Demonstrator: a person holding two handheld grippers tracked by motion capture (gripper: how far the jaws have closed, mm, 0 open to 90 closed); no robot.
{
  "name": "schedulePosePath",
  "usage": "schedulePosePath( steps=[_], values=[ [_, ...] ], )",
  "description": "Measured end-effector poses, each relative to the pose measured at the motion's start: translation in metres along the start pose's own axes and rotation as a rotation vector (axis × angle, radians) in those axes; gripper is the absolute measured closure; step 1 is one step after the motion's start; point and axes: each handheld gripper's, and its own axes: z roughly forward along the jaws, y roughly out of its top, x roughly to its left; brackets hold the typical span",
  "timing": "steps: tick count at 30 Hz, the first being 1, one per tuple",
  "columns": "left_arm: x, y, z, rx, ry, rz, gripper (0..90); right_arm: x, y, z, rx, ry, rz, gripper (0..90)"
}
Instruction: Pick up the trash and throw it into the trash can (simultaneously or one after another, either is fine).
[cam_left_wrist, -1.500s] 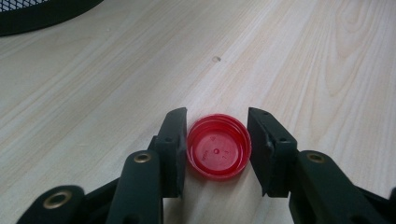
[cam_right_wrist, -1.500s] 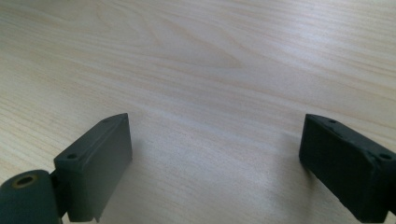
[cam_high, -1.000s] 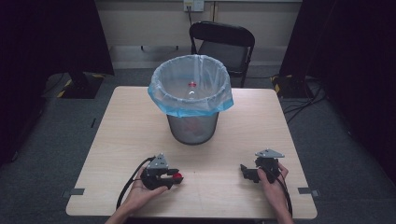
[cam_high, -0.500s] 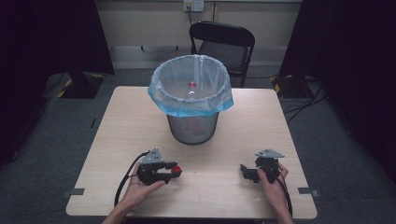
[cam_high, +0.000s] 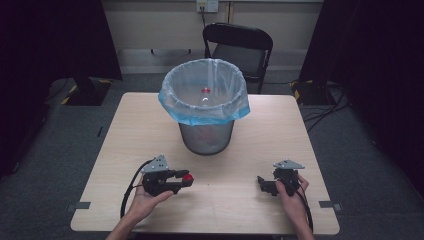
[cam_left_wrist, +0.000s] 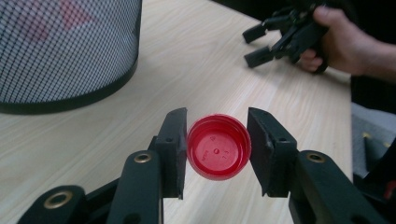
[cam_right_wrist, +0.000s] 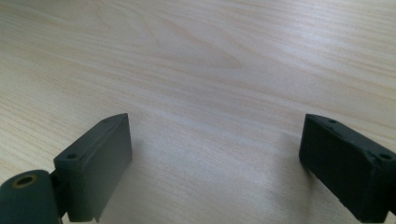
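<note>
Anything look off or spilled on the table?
Nothing stands out. The bin stands upright, its liner folded over the rim. The left hand-held gripper holds a red cap; the right hand-held gripper is open above the table.

A recording lab: black curtains (cam_high: 50, 40) flank a lone table (cam_high: 130, 130) (floor cables (cam_high: 330, 107) too).
</note>
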Motion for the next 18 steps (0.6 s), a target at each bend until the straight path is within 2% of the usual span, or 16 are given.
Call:
schedulePosePath(
  steps=[3, 12, 18],
  values=[
    [-0.003, 0.004, -0.003, -0.019, -0.012, -0.004, 59.6, 0.0, 0.0, 0.0, 0.0, 0.0, 0.0, 8.7],
    [0.0, 0.021, -0.013, -0.053, 0.002, 0.011, 59.6, 0.0, 0.0, 0.0, 0.0, 0.0, 0.001, 8.7],
    [0.002, 0.035, -0.019, -0.092, -0.003, 0.02, 59.6, 0.0, 0.0, 0.0, 0.0, 0.0, 0.0, 8.6]
  ],
)
